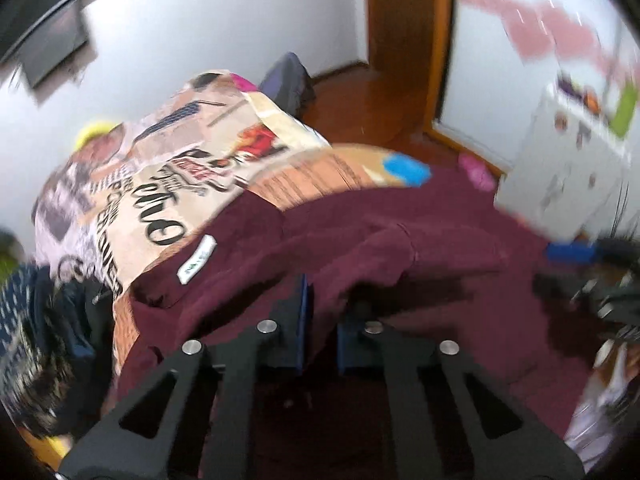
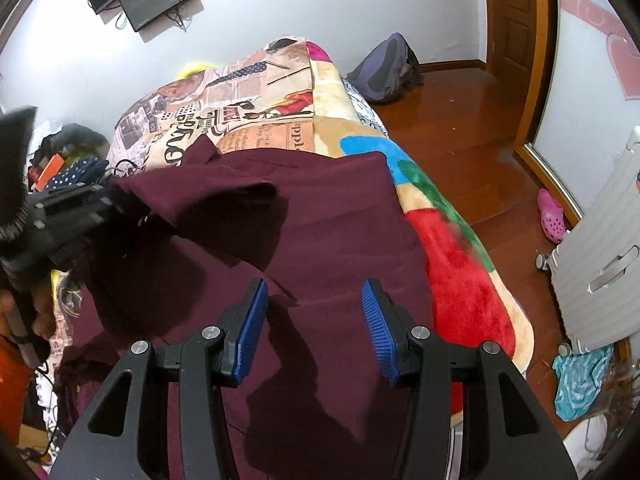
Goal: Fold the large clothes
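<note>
Maroon garment (image 1: 400, 248) fills the lower left-wrist frame, where our left gripper (image 1: 320, 320) is pinched shut on a raised fold. Through the right wrist, our right gripper (image 2: 314, 320) hangs half-open, empty, above cloth spread mid-frame on the bed (image 2: 460, 280). We judge a fold underway; next, carry it across.

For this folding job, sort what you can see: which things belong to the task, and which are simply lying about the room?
Belongs to the job:
maroon garment
left gripper
right gripper

Lying about:
backpack
pink shoe
white suitcase
turquoise cloth
</note>
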The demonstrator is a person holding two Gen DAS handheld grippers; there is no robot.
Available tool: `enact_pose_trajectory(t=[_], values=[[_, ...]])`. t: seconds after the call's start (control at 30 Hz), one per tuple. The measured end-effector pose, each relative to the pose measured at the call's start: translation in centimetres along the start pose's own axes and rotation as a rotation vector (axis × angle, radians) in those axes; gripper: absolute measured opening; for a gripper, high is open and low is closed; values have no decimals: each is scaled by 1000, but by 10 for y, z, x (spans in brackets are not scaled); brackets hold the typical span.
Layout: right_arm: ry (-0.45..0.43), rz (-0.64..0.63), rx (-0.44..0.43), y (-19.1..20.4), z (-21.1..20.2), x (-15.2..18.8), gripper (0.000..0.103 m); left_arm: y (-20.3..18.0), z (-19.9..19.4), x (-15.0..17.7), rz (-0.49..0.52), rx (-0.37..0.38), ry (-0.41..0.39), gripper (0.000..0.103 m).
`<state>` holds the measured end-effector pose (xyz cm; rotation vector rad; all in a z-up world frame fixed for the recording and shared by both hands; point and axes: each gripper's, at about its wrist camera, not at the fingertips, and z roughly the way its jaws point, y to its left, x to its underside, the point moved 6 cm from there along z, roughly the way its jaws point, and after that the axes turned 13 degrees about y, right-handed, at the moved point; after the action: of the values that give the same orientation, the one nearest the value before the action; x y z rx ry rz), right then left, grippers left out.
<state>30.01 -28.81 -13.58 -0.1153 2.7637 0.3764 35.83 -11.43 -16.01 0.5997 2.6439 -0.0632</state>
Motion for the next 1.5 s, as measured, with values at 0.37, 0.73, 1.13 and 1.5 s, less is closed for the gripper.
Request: enact_pose_trajectory(t=[0.37, 0.73, 1.13, 1.5], values=[[-15, -7, -5, 6, 0, -9, 45, 139, -132, 47, -410, -1, -253, 2], [17, -2, 2, 15, 9, -5, 45, 182, -109, 191, -627, 10, -131, 3], [36, 12, 32, 17, 11, 3, 46, 157, -4, 310, -792, 207, 128, 10], [51, -30, 59, 18, 7, 1, 45, 157, -28, 308, -686, 123, 169, 18]])
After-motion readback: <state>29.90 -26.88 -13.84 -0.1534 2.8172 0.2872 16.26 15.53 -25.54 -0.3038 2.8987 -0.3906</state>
